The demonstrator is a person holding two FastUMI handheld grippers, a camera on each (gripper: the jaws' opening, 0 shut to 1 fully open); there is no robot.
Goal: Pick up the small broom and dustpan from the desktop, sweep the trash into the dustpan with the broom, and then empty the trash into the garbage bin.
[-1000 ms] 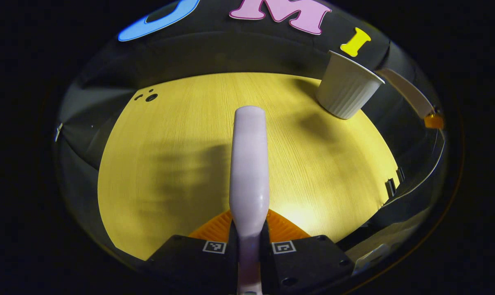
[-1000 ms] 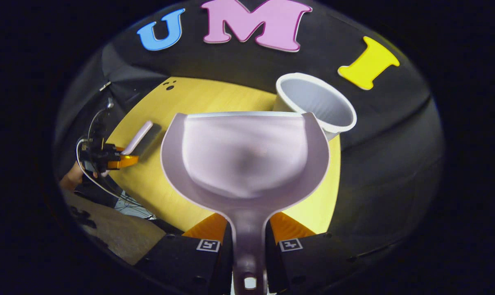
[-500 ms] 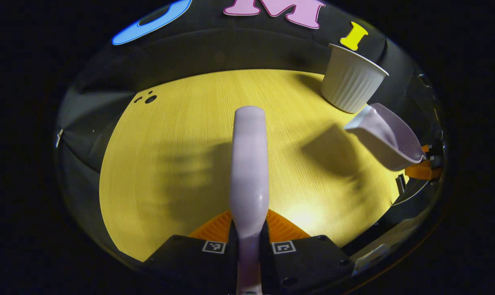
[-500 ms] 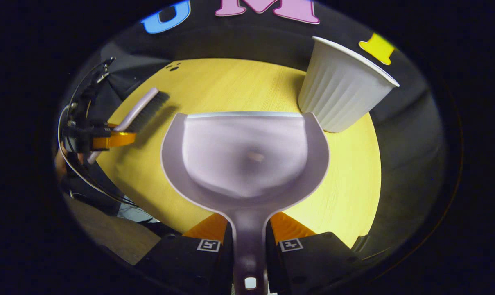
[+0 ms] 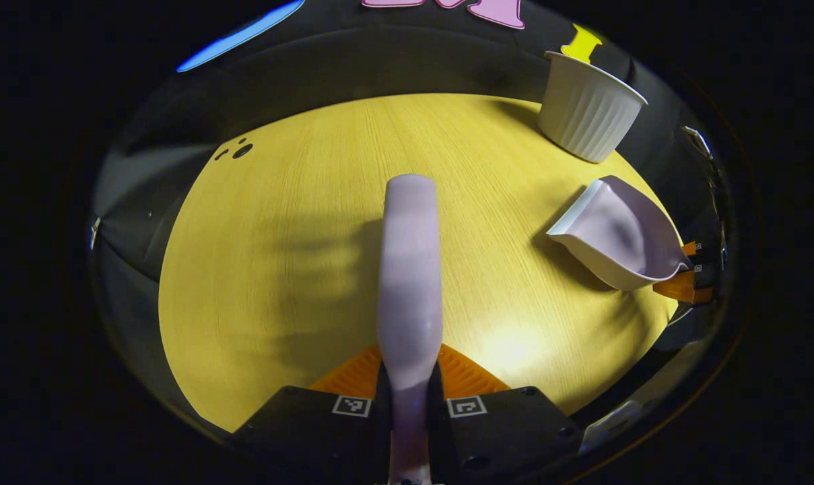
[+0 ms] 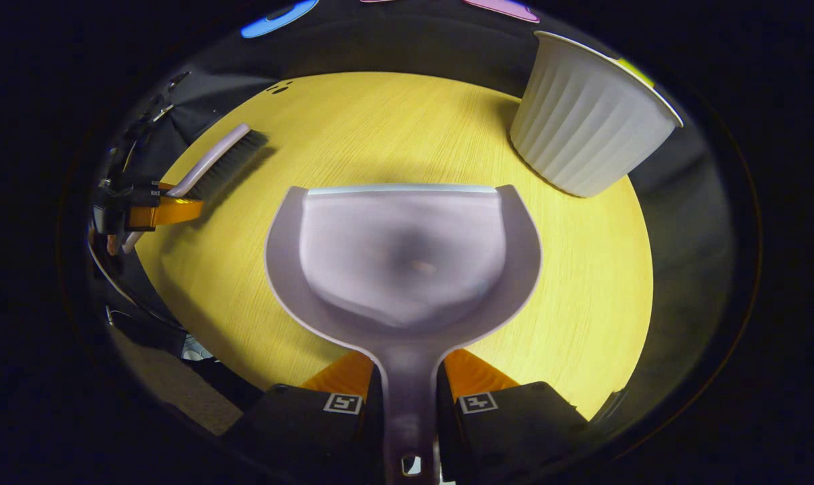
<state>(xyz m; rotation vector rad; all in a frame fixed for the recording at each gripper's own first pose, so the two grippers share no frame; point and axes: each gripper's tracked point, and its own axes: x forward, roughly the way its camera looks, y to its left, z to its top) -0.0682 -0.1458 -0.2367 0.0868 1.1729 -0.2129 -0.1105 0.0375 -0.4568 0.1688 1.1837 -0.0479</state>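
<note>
The dustpan [image 6: 403,259] is sitting in the right hand-held gripper [image 6: 410,404], both fingers clamping its handle, scoop pointing fwd along the gripper's own axis. It's hanging low over the bench [image 6: 393,128], mouth edge facing the far side. Whether it's touching the wood, can't tell. In the left gripper view the dustpan [image 5: 615,236] is showing tilted, mouth toward the bench's middle, w/ the right hand-held gripper [image 5: 689,269] behind it.

The garbage bin [image 6: 588,118], a white ribbed cup, is standing upright just beyond the dustpan and to its right, near but apart. Something small and pale is showing inside the scoop; too blurred to say if it's trash.

The broom [image 5: 410,269] is clamped in the left hand-held gripper [image 5: 410,397] by its handle, long axis running straight out from the gripper. From the right gripper view the broom [image 6: 211,165] is lying well to the dustpan's left, bristles down toward the bench, w/ the left hand-held gripper [image 6: 154,212] at its near end.

So the right hand is the nearer one to the bin. I'd judge the emptying is done or nearly so.

Vs. a second ago: the dustpan was high, looking down into the bin's open mouth; now it's come down beside the bin and only the bin's ribbed outer wall is showing. The broom is staying about where it was.
</note>
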